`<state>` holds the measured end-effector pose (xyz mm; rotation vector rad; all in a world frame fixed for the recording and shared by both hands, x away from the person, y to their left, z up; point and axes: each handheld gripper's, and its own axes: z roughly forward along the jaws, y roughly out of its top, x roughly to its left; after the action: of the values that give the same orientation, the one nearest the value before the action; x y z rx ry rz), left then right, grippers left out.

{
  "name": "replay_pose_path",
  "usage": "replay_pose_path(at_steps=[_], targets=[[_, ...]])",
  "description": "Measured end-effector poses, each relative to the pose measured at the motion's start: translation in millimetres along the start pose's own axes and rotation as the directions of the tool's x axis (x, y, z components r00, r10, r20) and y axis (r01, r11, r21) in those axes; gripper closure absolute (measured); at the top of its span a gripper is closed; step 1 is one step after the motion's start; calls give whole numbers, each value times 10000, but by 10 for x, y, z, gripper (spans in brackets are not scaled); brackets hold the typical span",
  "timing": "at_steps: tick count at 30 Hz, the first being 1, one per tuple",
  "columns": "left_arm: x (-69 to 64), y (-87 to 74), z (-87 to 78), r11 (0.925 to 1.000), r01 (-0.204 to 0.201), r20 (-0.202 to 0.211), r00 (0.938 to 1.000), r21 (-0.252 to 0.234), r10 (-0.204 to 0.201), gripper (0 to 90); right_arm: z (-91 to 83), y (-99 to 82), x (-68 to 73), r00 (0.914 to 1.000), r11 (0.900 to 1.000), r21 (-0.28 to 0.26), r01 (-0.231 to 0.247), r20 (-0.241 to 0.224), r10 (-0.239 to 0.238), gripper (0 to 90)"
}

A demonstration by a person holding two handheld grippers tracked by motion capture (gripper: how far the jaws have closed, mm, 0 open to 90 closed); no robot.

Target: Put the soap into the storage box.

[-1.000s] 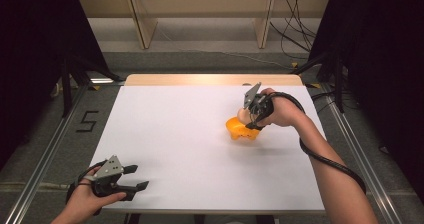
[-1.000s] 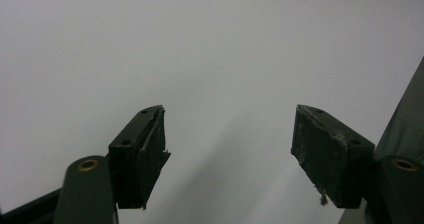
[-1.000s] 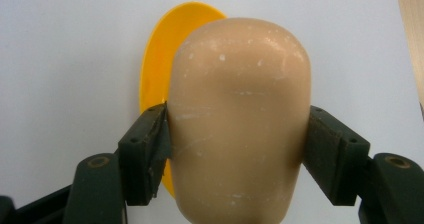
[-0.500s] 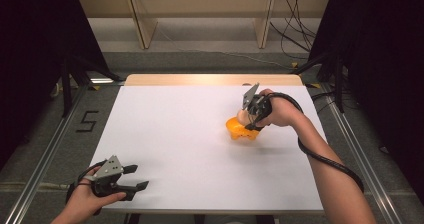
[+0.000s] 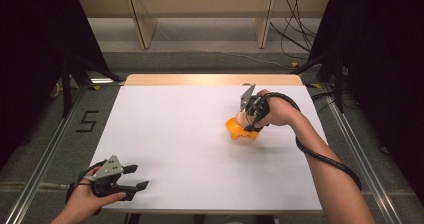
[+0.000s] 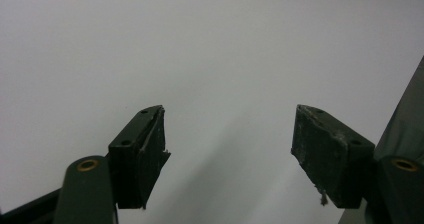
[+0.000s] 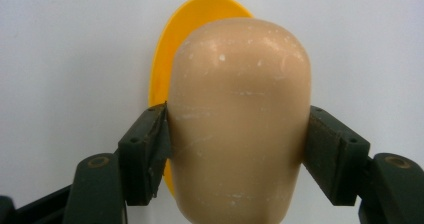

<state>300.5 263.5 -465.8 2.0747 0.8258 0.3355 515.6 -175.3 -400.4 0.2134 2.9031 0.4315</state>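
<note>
A tan rounded object (image 7: pixel 239 129), smooth and scuffed, sits between the jaws of my right gripper (image 7: pixel 237 154), which is shut on its two sides. Behind it lies an orange-yellow bowl (image 7: pixel 172 59). In the high view the right gripper (image 5: pixel 248 115) hovers over that orange bowl (image 5: pixel 235 129) at the table's right middle, with the tan object (image 5: pixel 242 118) just above the bowl. My left gripper (image 5: pixel 134 177) rests open near the front left edge of the table. Its jaws stand wide apart over bare white surface, left gripper (image 6: pixel 227 149) holding nothing.
The white table top (image 5: pixel 180 144) spreads between the two hands. A wooden strip (image 5: pixel 210 79) borders its far edge. Metal rails (image 5: pixel 45 154) run along both sides, and a black cable (image 5: pixel 325 156) trails from the right gripper along the forearm.
</note>
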Motion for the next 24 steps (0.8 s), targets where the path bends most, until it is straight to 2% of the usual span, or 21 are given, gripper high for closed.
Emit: replay_pose_path(at_steps=[2,4,5,6,7,9,11,12,13,15,16,21,22,23,24], targets=[[-1,-1,1,10000,40,12,10000,7,-40,293,-1,4,2,10000,9999,146,14,-27,-13,337],[-4,-1,0,10000,85,13,10000,13,-85,293,13,10,-9,9996,9996,41,279,-39,-279,337],[11,4,-3,9998,-176,3,9998,-11,176,293,9,9,-8,9996,9997,37,250,-96,-250,336],[11,4,-3,9998,-176,3,9998,-11,176,293,8,6,-8,9998,9999,47,136,-136,-135,337],[-3,-2,0,10000,60,13,10000,17,-60,293,8,5,-6,9999,9999,82,58,-146,-57,337],[-5,-4,3,10000,69,4,10000,-1,-69,293,10,7,-3,9999,9999,119,51,-142,-49,337],[-9,-2,6,9999,122,36,9999,-56,-122,293,25,16,-17,9994,9994,48,329,-123,-329,337],[-9,-4,8,9999,101,26,9999,-68,-100,293,22,16,-6,9999,9998,171,90,-115,-88,337],[-10,-5,8,9999,120,25,9999,-66,-120,293,25,21,-14,9997,9996,196,213,-107,-211,336],[-10,-4,8,9999,107,32,9999,-48,-107,293,30,24,-7,9998,9995,290,106,-187,-101,337],[0,0,6,9999,-105,18,9999,-78,106,293,36,26,-9,9997,9996,262,98,-208,-93,337],[-10,-3,5,9999,111,39,9999,-46,-111,293,52,34,-29,9989,9991,147,407,-247,-403,336],[0,0,5,9999,-94,17,10000,-78,94,293,51,32,-10,9996,9995,297,99,-284,-90,336],[1,1,4,9999,-103,29,9999,-66,103,293,47,31,-3,9996,9992,397,-22,-269,33,336],[0,1,4,9999,-94,30,10000,-70,95,293,63,35,-32,9983,9987,172,471,-359,-464,336]])
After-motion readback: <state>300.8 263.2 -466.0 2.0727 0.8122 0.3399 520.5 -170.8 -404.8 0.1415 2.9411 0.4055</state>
